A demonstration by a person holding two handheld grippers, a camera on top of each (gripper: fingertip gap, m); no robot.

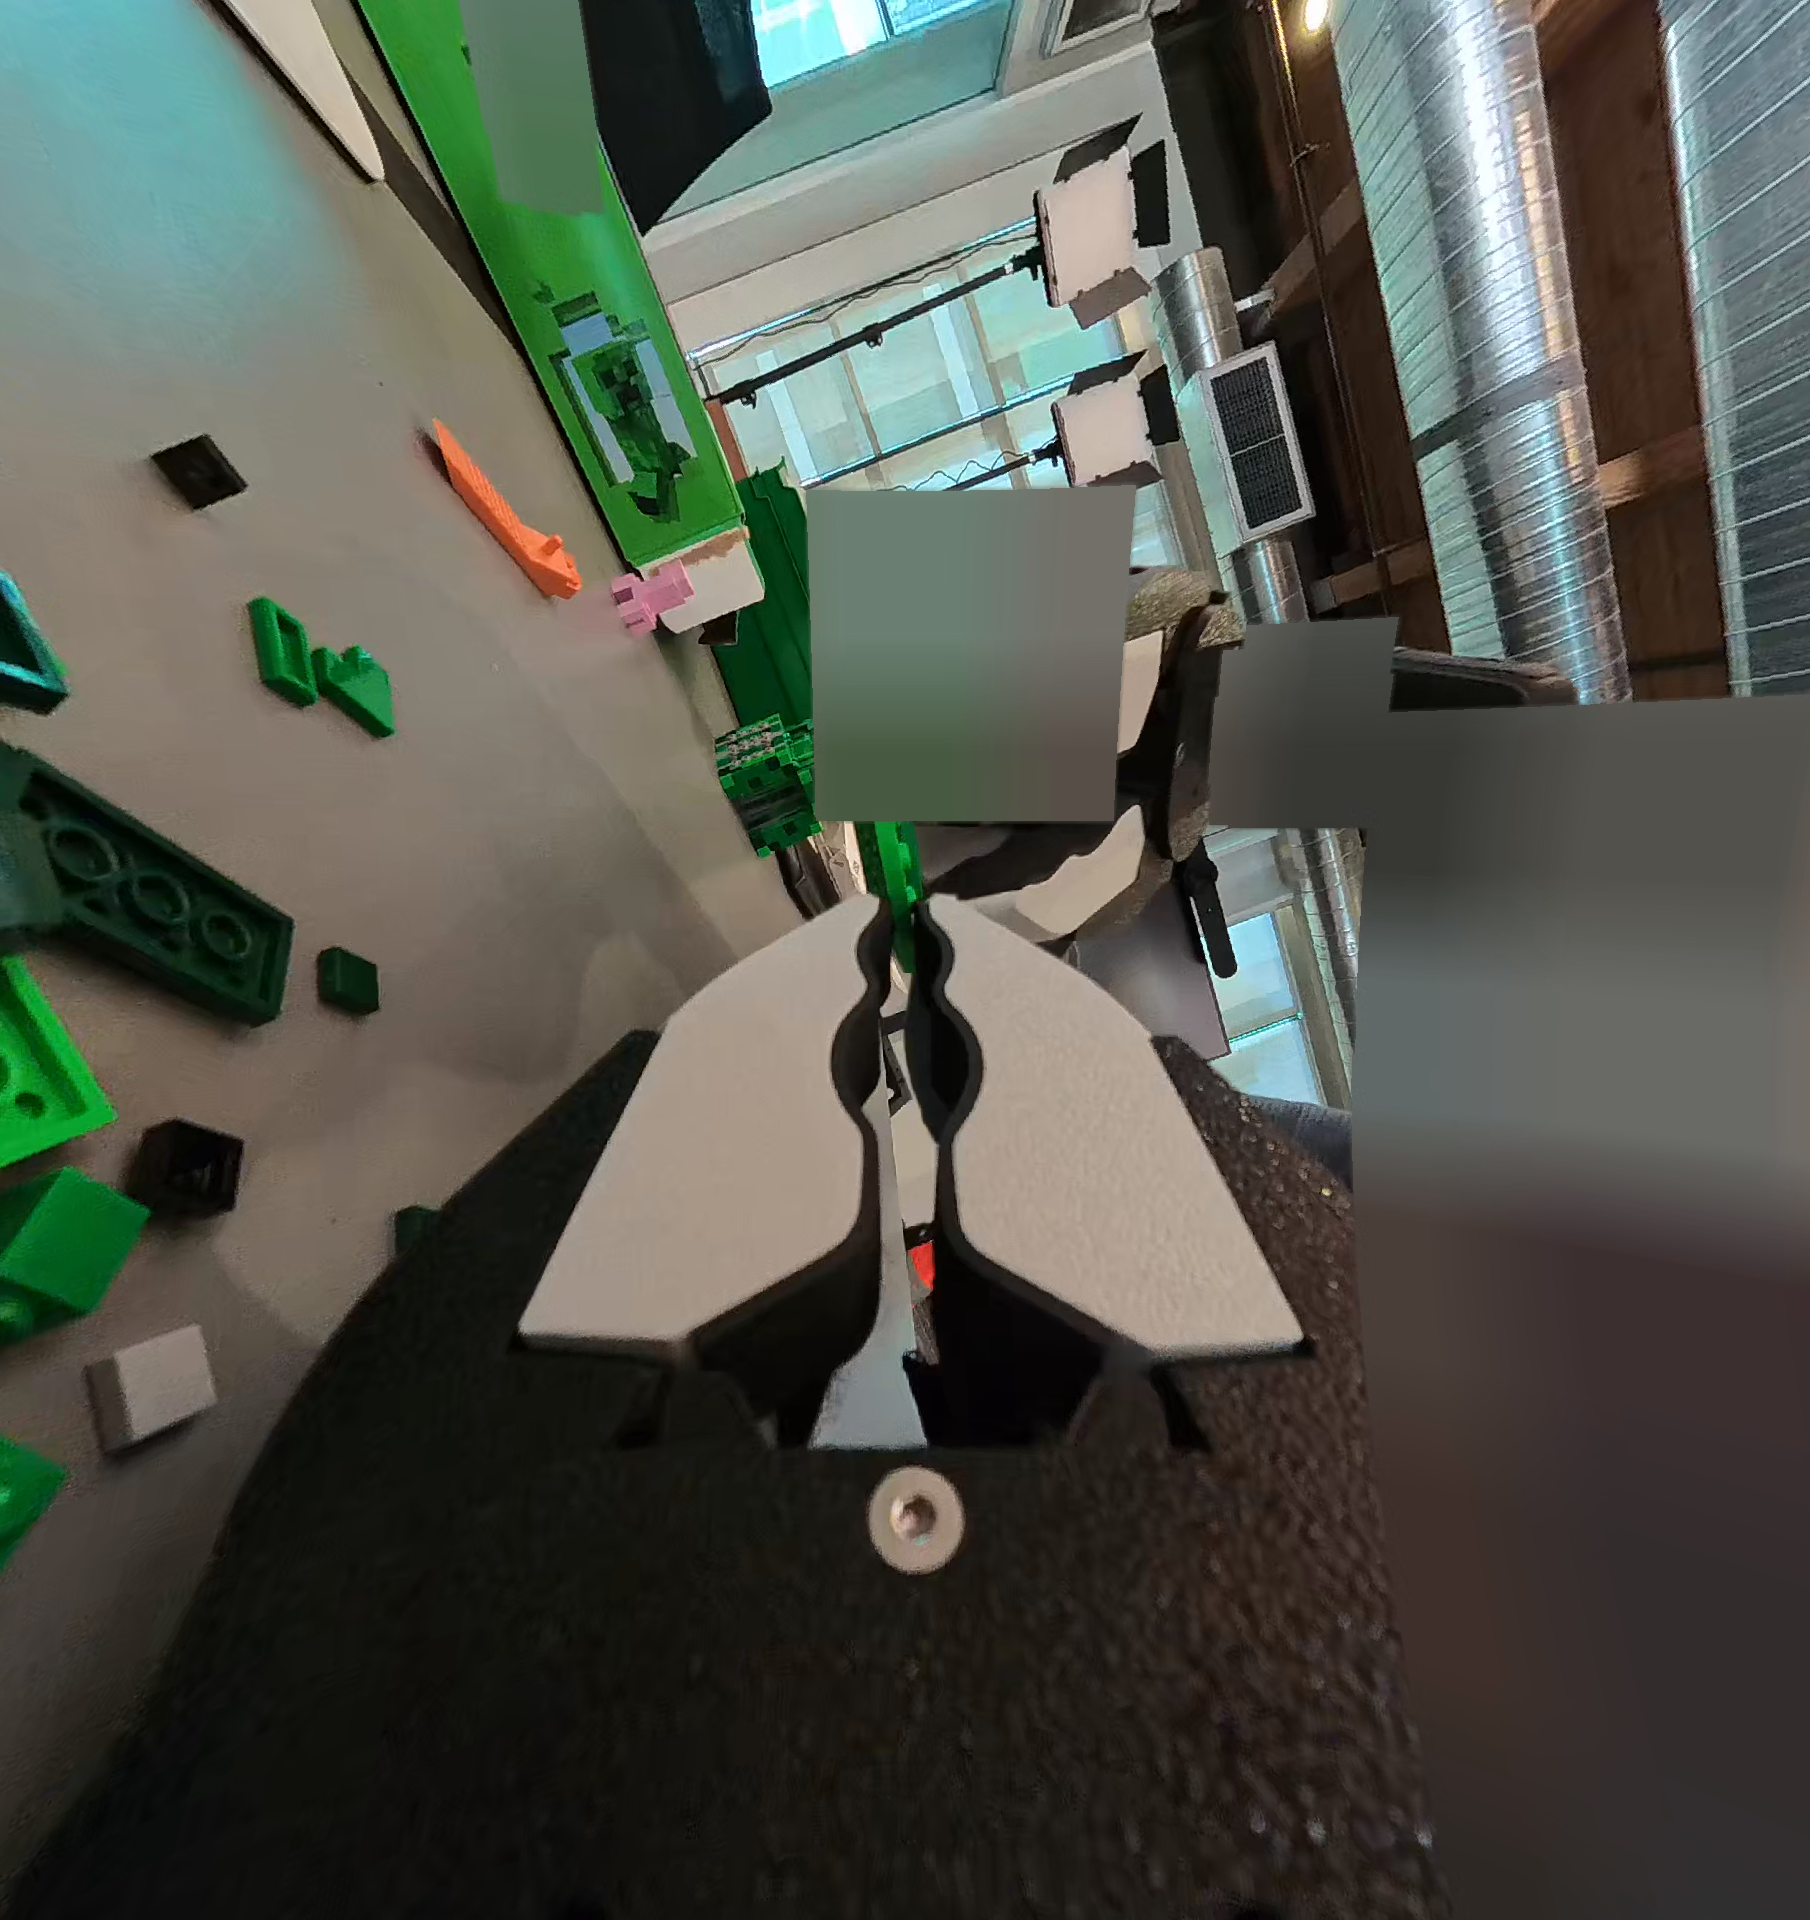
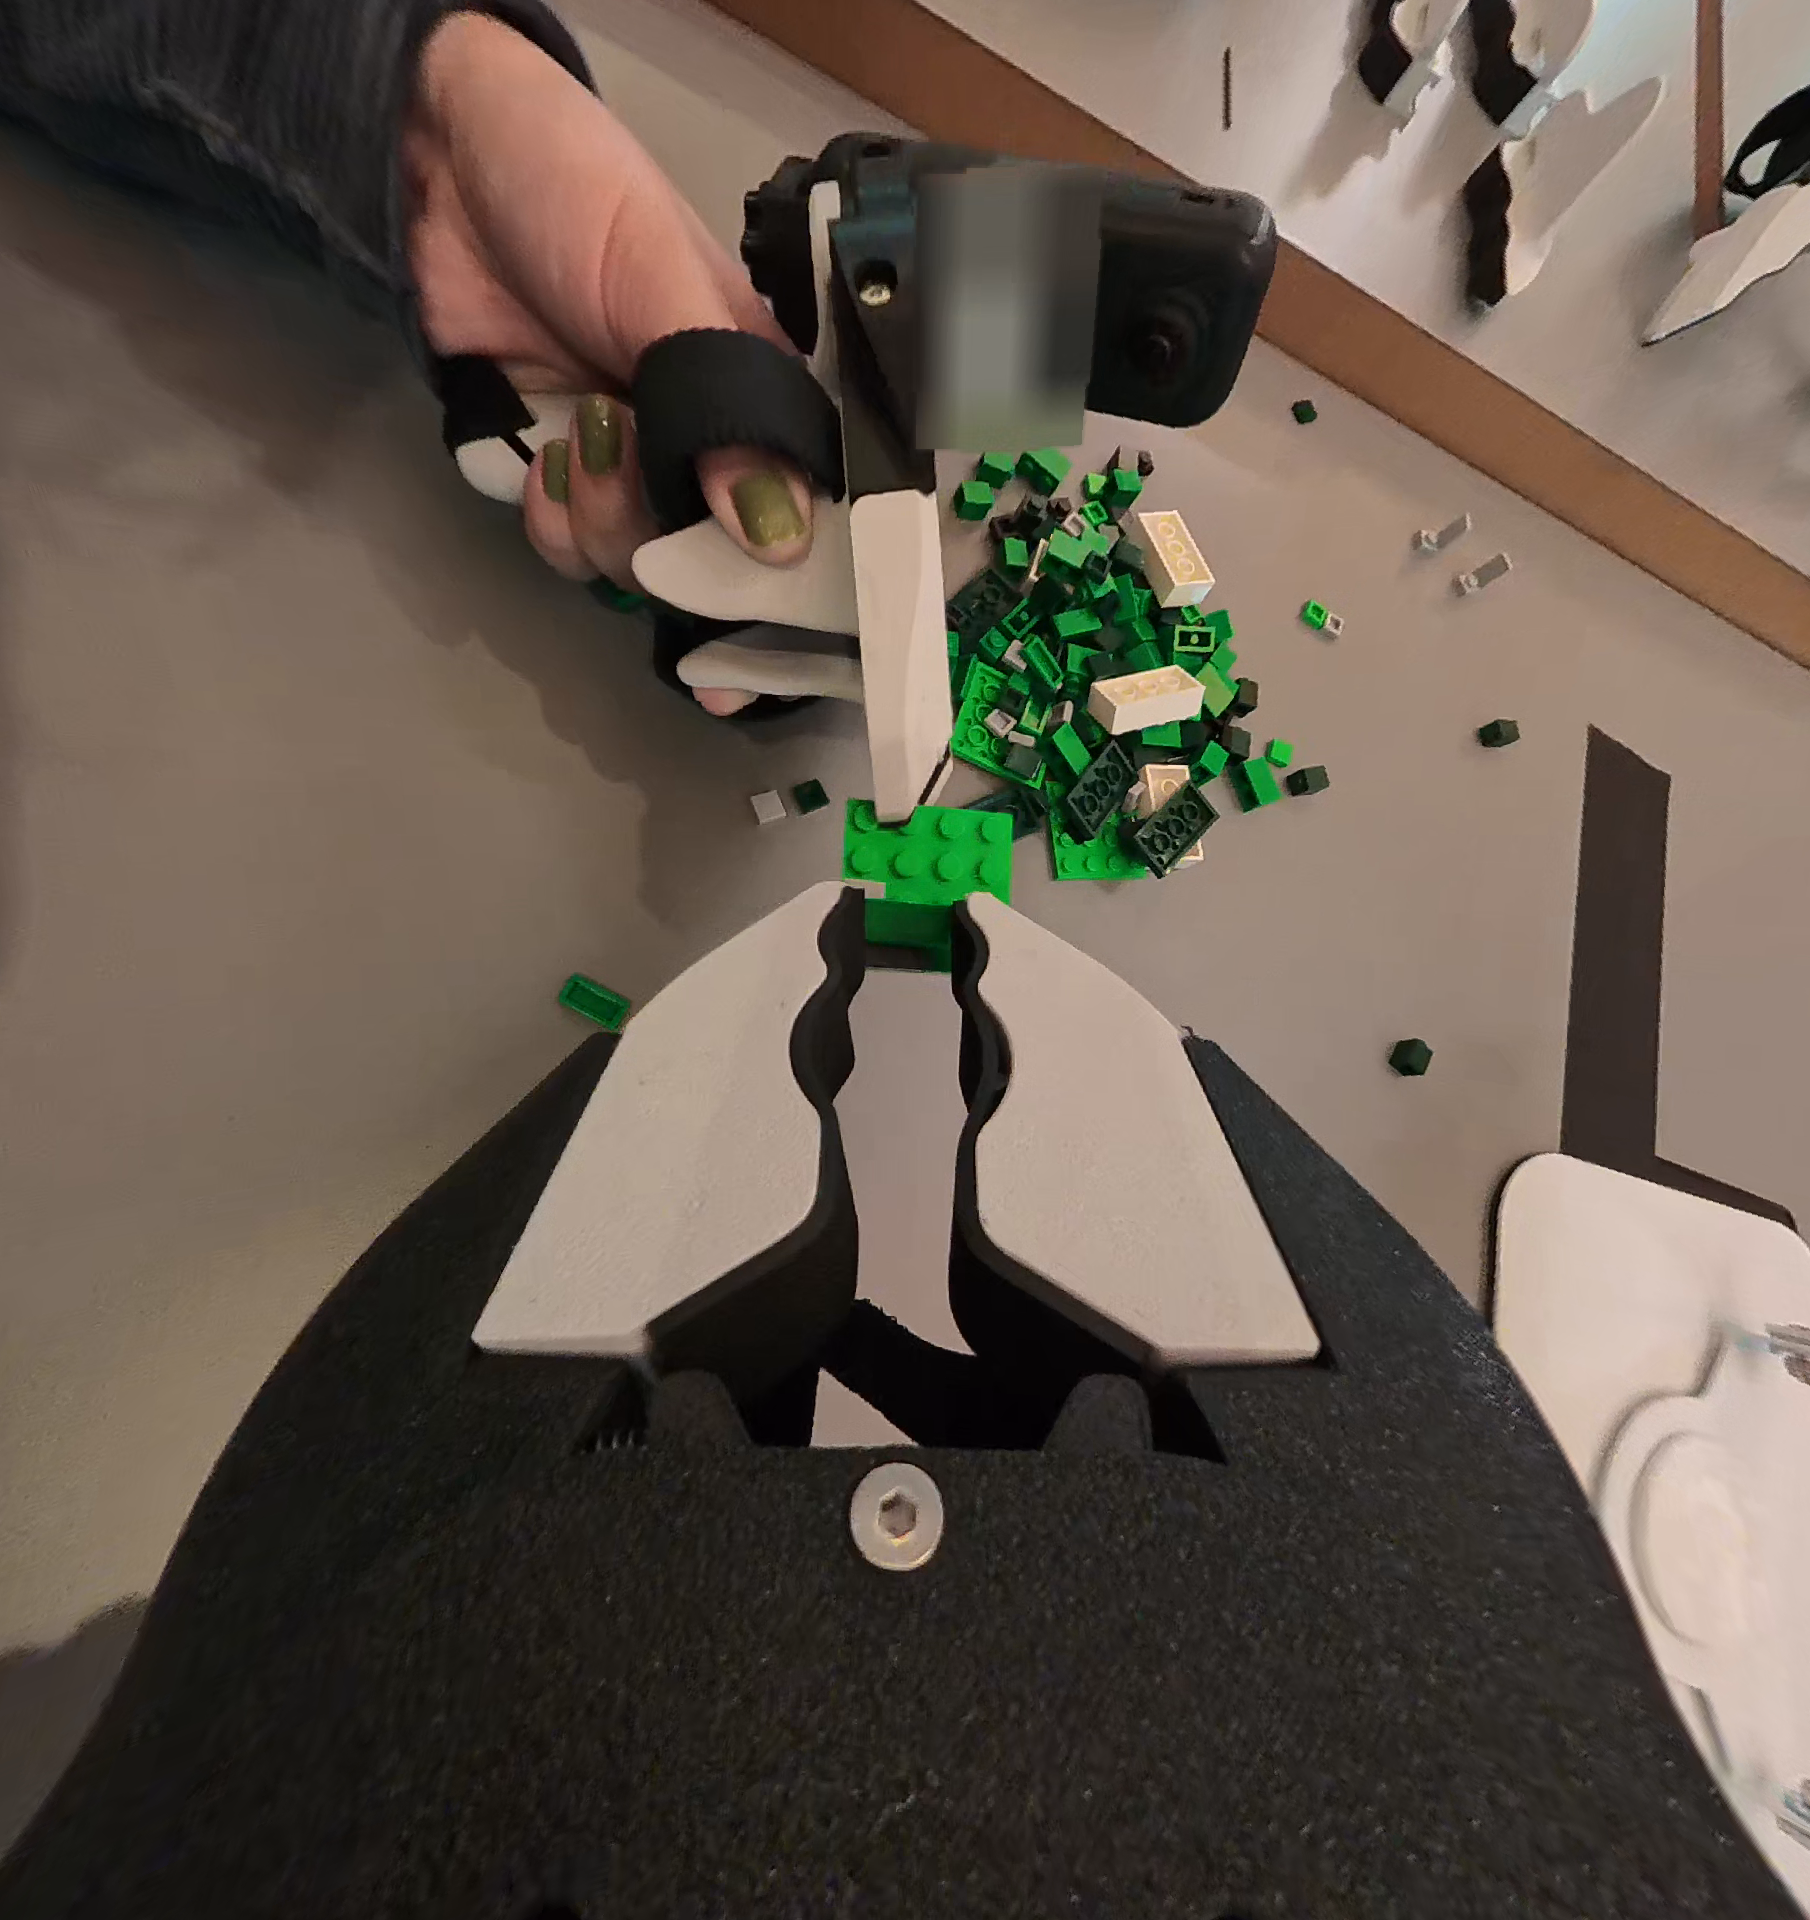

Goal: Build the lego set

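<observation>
Two grippers: both meet over the grey table (image 2: 257, 935), each pinching part of the same green build.
Right gripper (image 2: 906, 914): its white fingers are closed on a small green brick (image 2: 909, 923) that sits under the bright green plate (image 2: 932, 844).
Left gripper (image 2: 906, 805): seen from the right wrist view, it comes down from above with its tips on the near left edge of the green plate; a hand (image 2: 568, 312) in a dark sleeve holds it, and a camera (image 2: 1171, 312) sits on top.
Left gripper, own view (image 1: 903, 914): the fingers are nearly pressed together, clamping the thin edge of the green plate (image 1: 896, 862) at their tips.
Where the build is: held off the table between the two grippers, just in front of the loose pile.
Brick pile (image 2: 1098, 665): a heap of light green, dark green, black and a few white bricks lying straight on the table, not in any tray or bin.
Strays: single small green pieces (image 2: 1408, 1057) lie scattered well apart from the pile.
Box (image 1: 610, 343): a green carton stands at the far edge of the table; I cannot tell what is in it.
Beside the box: an orange tool (image 1: 501, 509) and a small pink piece (image 1: 652, 597) rest on the table.
Near the left gripper: big dark green plate (image 1: 153, 894), a grey brick (image 1: 153, 1387) and a black piece (image 1: 189, 1164) lie apart from one another.
</observation>
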